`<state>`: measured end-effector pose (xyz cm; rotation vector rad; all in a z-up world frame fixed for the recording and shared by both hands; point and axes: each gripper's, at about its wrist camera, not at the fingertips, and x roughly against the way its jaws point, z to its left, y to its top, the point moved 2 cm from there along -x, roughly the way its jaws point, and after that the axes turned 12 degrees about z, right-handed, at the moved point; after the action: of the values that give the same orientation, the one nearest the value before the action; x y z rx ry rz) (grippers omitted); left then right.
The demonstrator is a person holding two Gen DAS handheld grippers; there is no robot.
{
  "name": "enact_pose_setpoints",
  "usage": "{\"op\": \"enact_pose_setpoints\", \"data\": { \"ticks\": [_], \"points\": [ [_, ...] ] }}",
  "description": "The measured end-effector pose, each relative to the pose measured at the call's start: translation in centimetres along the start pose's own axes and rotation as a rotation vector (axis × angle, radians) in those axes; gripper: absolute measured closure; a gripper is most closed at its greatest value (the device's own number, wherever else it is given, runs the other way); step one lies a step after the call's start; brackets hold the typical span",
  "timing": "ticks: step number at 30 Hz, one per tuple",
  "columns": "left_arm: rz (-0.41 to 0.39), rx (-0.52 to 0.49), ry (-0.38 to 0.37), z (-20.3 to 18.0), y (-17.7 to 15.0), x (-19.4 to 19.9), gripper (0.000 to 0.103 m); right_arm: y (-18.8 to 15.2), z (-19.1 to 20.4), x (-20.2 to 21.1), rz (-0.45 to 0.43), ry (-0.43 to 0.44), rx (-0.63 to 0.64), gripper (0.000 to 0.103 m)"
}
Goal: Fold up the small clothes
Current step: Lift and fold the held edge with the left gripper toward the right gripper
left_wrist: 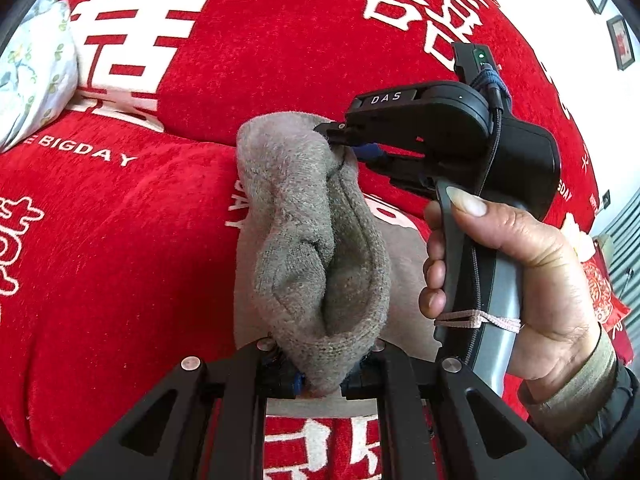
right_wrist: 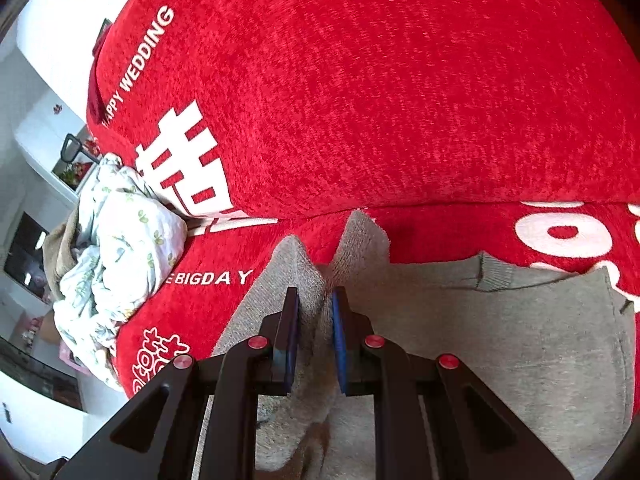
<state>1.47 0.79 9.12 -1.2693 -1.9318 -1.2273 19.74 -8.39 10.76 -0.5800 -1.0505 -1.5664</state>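
A small grey fleecy garment (left_wrist: 308,248) lies on a red sofa cover and is lifted into a bunched fold. My left gripper (left_wrist: 320,380) is shut on its near edge. My right gripper (left_wrist: 344,144), held in a hand at the right of the left wrist view, is shut on the garment's far edge. In the right wrist view my right gripper (right_wrist: 316,320) pinches a raised fold of the grey garment (right_wrist: 500,340) between its blue pads (right_wrist: 339,340); the rest of the garment lies flat to the right, neckline toward the backrest.
The red sofa cover (left_wrist: 120,240) with white lettering spans seat and backrest (right_wrist: 380,100). A crumpled white floral cloth (right_wrist: 120,260) lies at the left end of the seat, also in the left wrist view (left_wrist: 36,64). Room furniture stands beyond the sofa's left edge.
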Motion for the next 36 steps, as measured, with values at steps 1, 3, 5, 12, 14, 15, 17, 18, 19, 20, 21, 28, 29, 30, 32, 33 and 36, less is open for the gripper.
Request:
{"op": "enact_pose_setpoints", "data": {
  "ticks": [1, 3, 5, 12, 14, 15, 17, 18, 19, 20, 21, 28, 29, 30, 32, 33, 36],
  "points": [
    [0.002, -0.008, 0.004, -0.4, 0.1, -0.1, 0.09, 0.0, -0.3, 0.3, -0.003, 0.009, -0.007, 0.086],
    [0.005, -0.024, 0.009, -1.2, 0.1, -0.2, 0.09, -0.1, -0.8, 0.9, -0.011, 0.015, -0.009, 0.086],
    [0.011, -0.038, 0.012, -2.0, 0.1, -0.4, 0.09, -0.2, -1.3, 1.5, -0.016, 0.018, -0.011, 0.086],
    [0.027, -0.073, 0.015, -4.0, 0.4, -1.1, 0.09, -0.5, -3.5, 3.3, -0.035, 0.025, -0.031, 0.087],
    [0.032, -0.078, 0.014, -4.5, 0.4, -1.4, 0.09, -0.7, -4.2, 3.7, -0.037, 0.031, -0.039, 0.087],
    [0.034, -0.081, 0.014, -4.7, 0.4, -1.6, 0.09, -0.7, -4.5, 3.9, -0.038, 0.033, -0.042, 0.087],
    [0.039, -0.09, 0.015, -5.2, 0.5, -1.9, 0.09, -0.8, -5.2, 4.2, -0.042, 0.037, -0.046, 0.087],
    [0.04, -0.095, 0.016, -5.5, 0.5, -2.0, 0.09, -0.8, -5.4, 4.4, -0.043, 0.042, -0.05, 0.087],
    [0.041, -0.101, 0.017, -5.8, 0.5, -2.1, 0.09, -0.8, -5.8, 4.6, -0.046, 0.051, -0.056, 0.087],
    [0.042, -0.105, 0.018, -6.0, 0.4, -2.1, 0.09, -0.9, -6.2, 4.8, -0.048, 0.058, -0.06, 0.087],
    [0.044, -0.11, 0.019, -6.3, 0.4, -2.2, 0.09, -0.9, -6.6, 4.9, -0.05, 0.066, -0.065, 0.087],
    [0.055, -0.143, 0.027, -8.3, 0.5, -3.0, 0.09, -1.3, -8.9, 6.0, -0.064, 0.1, -0.09, 0.087],
    [0.056, -0.148, 0.027, -8.6, 0.6, -3.1, 0.09, -1.4, -9.3, 6.3, -0.067, 0.104, -0.093, 0.087],
    [0.058, -0.155, 0.027, -8.9, 0.6, -3.2, 0.09, -1.5, -9.7, 6.5, -0.07, 0.107, -0.097, 0.087],
    [0.06, -0.171, 0.027, -9.8, 0.5, -3.4, 0.09, -1.6, -10.5, 7.0, -0.076, 0.113, -0.104, 0.087],
    [0.062, -0.178, 0.027, -10.2, 0.5, -3.6, 0.09, -1.7, -10.9, 7.3, -0.079, 0.115, -0.106, 0.087],
    [0.072, -0.198, 0.026, -11.4, 0.5, -4.1, 0.09, -2.0, -12.3, 8.1, -0.086, 0.123, -0.113, 0.087]
  ]
}}
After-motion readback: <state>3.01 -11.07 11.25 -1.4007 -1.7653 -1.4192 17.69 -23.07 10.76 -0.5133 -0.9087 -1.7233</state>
